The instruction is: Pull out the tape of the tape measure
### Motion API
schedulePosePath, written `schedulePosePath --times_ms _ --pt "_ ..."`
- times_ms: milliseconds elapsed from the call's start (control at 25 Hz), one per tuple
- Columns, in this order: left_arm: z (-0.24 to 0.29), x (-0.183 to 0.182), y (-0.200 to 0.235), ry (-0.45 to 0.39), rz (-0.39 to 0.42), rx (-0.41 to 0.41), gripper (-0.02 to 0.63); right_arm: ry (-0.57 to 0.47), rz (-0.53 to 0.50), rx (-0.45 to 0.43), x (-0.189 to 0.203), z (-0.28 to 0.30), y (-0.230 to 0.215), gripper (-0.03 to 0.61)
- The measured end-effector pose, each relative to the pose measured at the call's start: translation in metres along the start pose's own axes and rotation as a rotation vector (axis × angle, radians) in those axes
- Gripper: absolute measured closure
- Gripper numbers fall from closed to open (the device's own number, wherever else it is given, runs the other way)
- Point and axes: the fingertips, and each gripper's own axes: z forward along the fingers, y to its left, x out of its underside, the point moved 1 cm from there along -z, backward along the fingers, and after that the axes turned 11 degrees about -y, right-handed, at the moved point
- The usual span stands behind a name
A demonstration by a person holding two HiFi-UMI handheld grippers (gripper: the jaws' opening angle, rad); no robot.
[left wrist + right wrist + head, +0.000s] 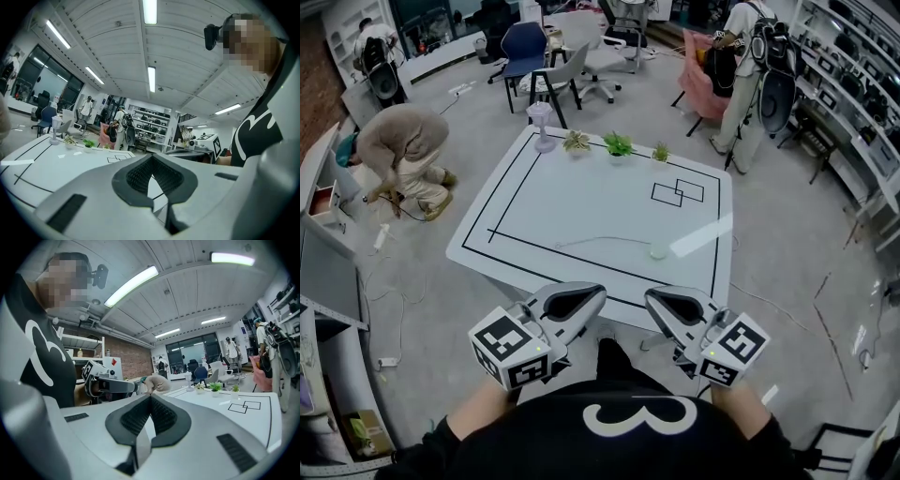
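Note:
The tape measure (pixel 658 250) is a small pale round case near the right front of the white table (pixel 581 211). A thin tape (pixel 600 241) runs out of it to the left and lies on the table. Both grippers hover below the table's near edge, close to the person's body and well short of the case. My left gripper (pixel 600 292) is shut with nothing in it, and its jaws meet in its own view (pixel 152 157). My right gripper (pixel 649 298) is shut and empty too (pixel 150 396). Each one shows in the other's view: right gripper (pixel 206 140), left gripper (pixel 110 383).
Three small potted plants (pixel 618 145) and a lilac stand (pixel 542 127) line the table's far edge. Two overlapping black rectangles (pixel 678 192) are drawn at the right. A person crouches on the floor at the left (pixel 405 150), another stands at the back right (pixel 750 75). Chairs (pixel 567 75) stand behind.

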Motion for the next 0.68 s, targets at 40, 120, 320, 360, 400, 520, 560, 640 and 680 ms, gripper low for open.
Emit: schedulePosePath --times_ms 40,120,320,360,400,520,560,640,680 --pt "0.000 0.001 0.000 0.001 -0.002 -0.002 0.607 0.002 0.003 0.001 0.002 0.000 0.000 0.575" --pt "-0.001 0.002 0.000 0.004 -0.006 -0.005 0.607 0.007 0.006 0.003 0.003 -0.001 0.001 0.575" --pt "0.003 0.006 0.001 0.018 -0.003 -0.002 0.607 0.013 0.005 0.008 0.004 -0.002 -0.003 0.575" --pt "0.004 0.007 0.001 0.020 -0.003 -0.001 0.607 0.014 0.005 0.008 0.005 -0.002 -0.005 0.575" --pt "0.004 0.008 0.002 0.021 -0.004 -0.002 0.607 0.014 0.005 0.009 0.006 -0.002 -0.006 0.575" --pt "0.005 0.011 0.005 0.025 -0.007 -0.008 0.607 0.015 0.005 0.009 0.007 0.000 -0.010 0.575" --pt "0.006 0.011 0.006 0.028 -0.008 -0.010 0.607 0.016 0.004 0.007 0.007 0.000 -0.011 0.575" --pt "0.006 0.012 0.008 0.032 -0.011 -0.014 0.607 0.020 0.002 0.003 0.007 0.002 -0.012 0.575" --pt "0.007 0.012 0.009 0.035 -0.012 -0.015 0.607 0.023 0.001 0.001 0.008 0.003 -0.012 0.575"
